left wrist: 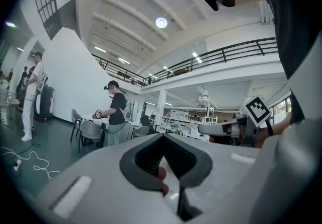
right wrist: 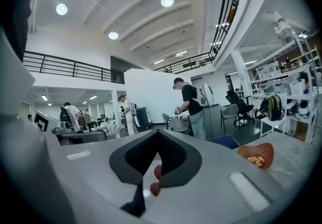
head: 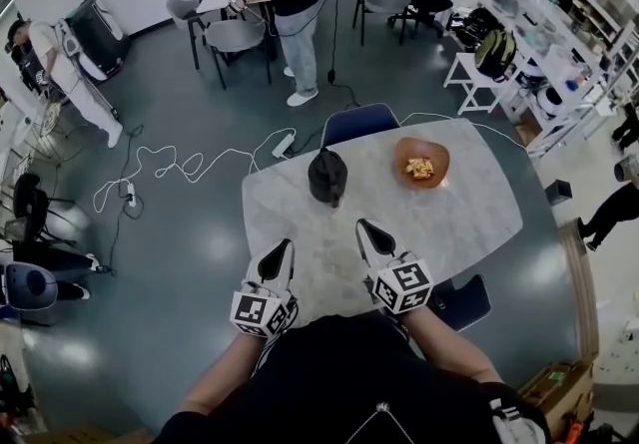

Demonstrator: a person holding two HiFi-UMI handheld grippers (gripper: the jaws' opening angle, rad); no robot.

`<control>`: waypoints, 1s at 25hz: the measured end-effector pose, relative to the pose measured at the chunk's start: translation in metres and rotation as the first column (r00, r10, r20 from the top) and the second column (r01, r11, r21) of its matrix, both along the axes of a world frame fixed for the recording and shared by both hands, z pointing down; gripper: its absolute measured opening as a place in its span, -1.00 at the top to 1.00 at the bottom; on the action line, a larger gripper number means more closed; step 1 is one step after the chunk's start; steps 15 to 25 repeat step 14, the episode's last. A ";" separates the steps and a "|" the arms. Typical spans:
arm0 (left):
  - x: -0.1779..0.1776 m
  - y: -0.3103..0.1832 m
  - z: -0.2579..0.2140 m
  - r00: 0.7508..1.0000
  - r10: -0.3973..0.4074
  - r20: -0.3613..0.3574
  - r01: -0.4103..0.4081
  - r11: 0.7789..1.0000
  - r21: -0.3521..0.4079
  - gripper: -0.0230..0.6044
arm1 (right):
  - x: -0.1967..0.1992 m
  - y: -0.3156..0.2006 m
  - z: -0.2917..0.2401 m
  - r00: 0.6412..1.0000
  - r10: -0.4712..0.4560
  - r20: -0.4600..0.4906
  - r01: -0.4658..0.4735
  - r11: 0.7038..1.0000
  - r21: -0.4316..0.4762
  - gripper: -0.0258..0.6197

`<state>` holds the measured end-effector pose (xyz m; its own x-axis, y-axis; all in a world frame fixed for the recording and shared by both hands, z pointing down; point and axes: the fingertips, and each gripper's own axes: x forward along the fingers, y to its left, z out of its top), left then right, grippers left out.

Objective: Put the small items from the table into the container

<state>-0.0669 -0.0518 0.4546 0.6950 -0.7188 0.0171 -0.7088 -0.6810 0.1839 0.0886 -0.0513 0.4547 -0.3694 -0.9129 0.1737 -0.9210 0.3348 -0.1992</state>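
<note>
**Clerk:** State of the tools?

**Inspector:** The left gripper (head: 284,248) has its jaws together with nothing between them. The right gripper (head: 364,228) is likewise closed and empty. Both sit over the near edge of the table (head: 459,222), side by side.

**Clerk:** And the goods?

**Inspector:** The small items (head: 419,169) lie heaped in an orange bowl (head: 399,155), ahead of the right gripper and off to its right, well apart from it. A dark vessel (head: 327,178) stands ahead, between the lines of the two grippers. What it is, I cannot tell. No loose piece shows on the table top.

**Clerk:** The step in hand?

**Inspector:** I judge the bowl to be the container, and the work either complete or not begun. If complete, look over the bare table before signing off, and draw back without brushing the dark vessel. If a pick is wanted, open the jaws before reaching, come at the heap from above, and take one piece at a time so the bowl does not slide.

**Clerk:** The count?

**Inspector:** Two grippers. One table. One orange bowl. One dark vessel. One blue chair (head: 359,121) beyond the far edge. The items form one heap, and the pieces are too small to number.
</note>
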 end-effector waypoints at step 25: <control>0.000 -0.001 0.007 1.000 -0.006 0.003 0.006 1.000 -0.012 0.92 | 0.012 0.001 0.009 0.999 0.032 0.003 -0.032 0.999 -0.019 0.84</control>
